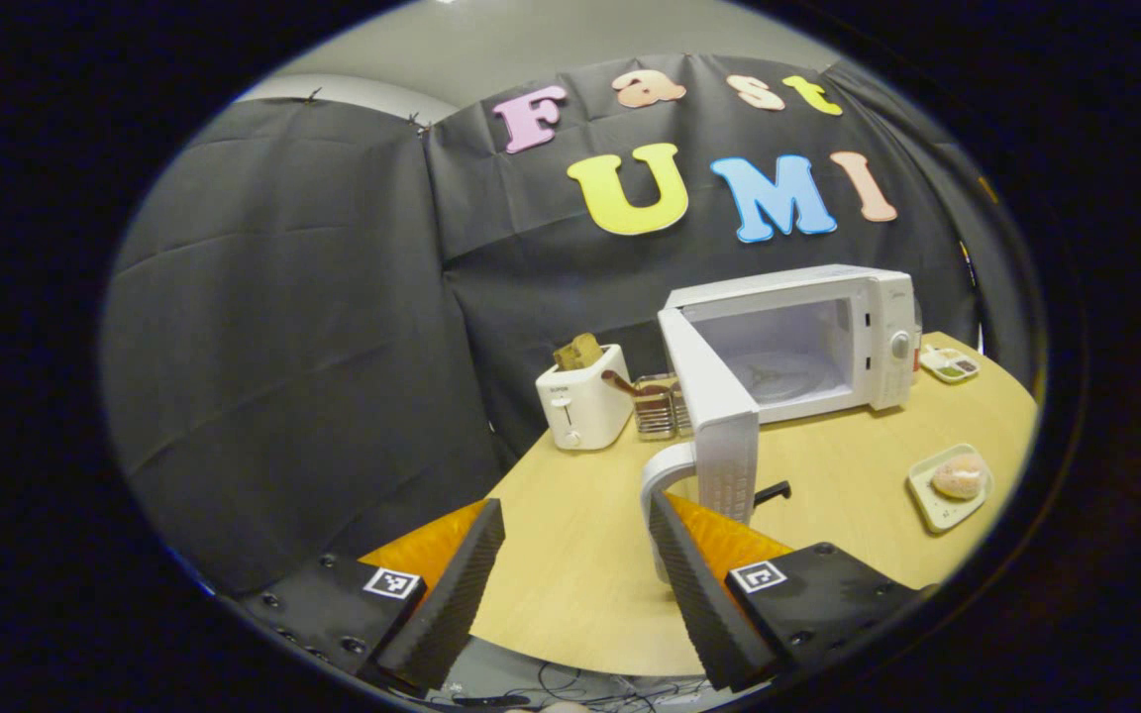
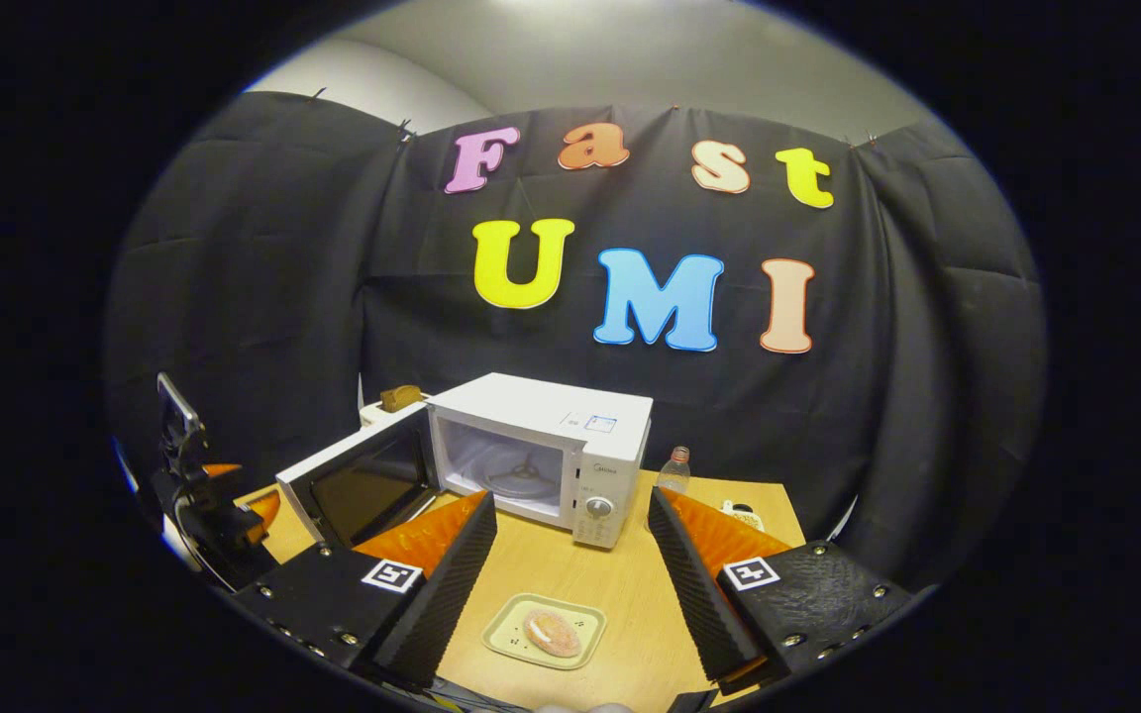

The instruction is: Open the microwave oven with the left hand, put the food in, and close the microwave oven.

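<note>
My microwave oven (image 1: 808, 337) stands open on the table (image 1: 570, 584): its door (image 1: 719, 416) is swung wide out from the cavity, and the turntable (image 1: 778, 376) inside is bare. So step 1 of the 3, the opening, looks done to me, and step 2, getting the food in, is what I judge to be in hand.

My left gripper (image 1: 575, 584) hangs in front of the microwave oven, just off the free edge of the door, with its jaws spread wide and nothing between them. The door handle sits just beside my right-hand finger in the left gripper view; I cannot tell if it touches.

My right gripper (image 2: 570, 584) is also in front of the microwave oven, farther back, its jaws well apart and empty. The food (image 2: 553, 631), a round bun-like piece, lies on a small tray (image 2: 509, 634) in front of the microwave oven's control panel, low between my right fingers but untouched.

Next, I reckon my right gripper must drop to the tray, close on the tray's rim or the food, lift it level and carry it through the opening onto the turntable. My left gripper should stay clear of that path, near the door, ready to push it shut afterwards.

A toaster (image 1: 582, 401) stands left of the microwave oven, out of the way.
</note>
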Demonstrator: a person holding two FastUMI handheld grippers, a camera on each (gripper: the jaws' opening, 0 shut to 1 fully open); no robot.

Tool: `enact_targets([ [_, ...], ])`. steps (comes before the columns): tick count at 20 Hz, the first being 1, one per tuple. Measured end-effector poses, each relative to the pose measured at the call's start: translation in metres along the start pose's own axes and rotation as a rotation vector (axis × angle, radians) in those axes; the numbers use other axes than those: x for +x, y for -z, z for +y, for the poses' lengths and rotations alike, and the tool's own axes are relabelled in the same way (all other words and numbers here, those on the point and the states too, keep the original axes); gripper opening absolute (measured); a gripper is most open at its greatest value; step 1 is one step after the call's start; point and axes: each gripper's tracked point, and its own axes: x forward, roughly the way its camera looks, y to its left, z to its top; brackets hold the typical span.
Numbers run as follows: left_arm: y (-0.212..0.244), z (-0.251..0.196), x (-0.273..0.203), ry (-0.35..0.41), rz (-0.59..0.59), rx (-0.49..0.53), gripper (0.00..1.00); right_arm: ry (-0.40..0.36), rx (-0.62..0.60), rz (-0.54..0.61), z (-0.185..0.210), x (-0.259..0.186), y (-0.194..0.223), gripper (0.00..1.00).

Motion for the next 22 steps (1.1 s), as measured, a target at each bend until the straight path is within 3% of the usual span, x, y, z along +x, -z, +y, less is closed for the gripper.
enact_targets([
  [4,-0.027,-0.006,-0.036,-0.033,-0.006,-0.027,1.00,-0.085,-0.070,0.086,0.004,0.018,0.065,0.95],
  [10,-0.096,-0.035,-0.080,-0.032,-0.074,-0.055,0.94,-0.223,-0.186,0.272,0.018,0.038,0.198,0.95],
  [13,-0.140,-0.051,-0.095,0.004,-0.130,-0.083,0.97,-0.245,-0.212,0.367,0.027,0.047,0.245,0.95],
  [16,-0.175,-0.062,-0.093,0.061,-0.176,-0.085,0.99,-0.219,-0.270,0.403,0.034,0.065,0.271,0.95],
  [22,-0.206,-0.064,-0.067,0.124,-0.209,-0.076,1.00,-0.193,-0.293,0.445,0.048,0.102,0.293,0.95],
])
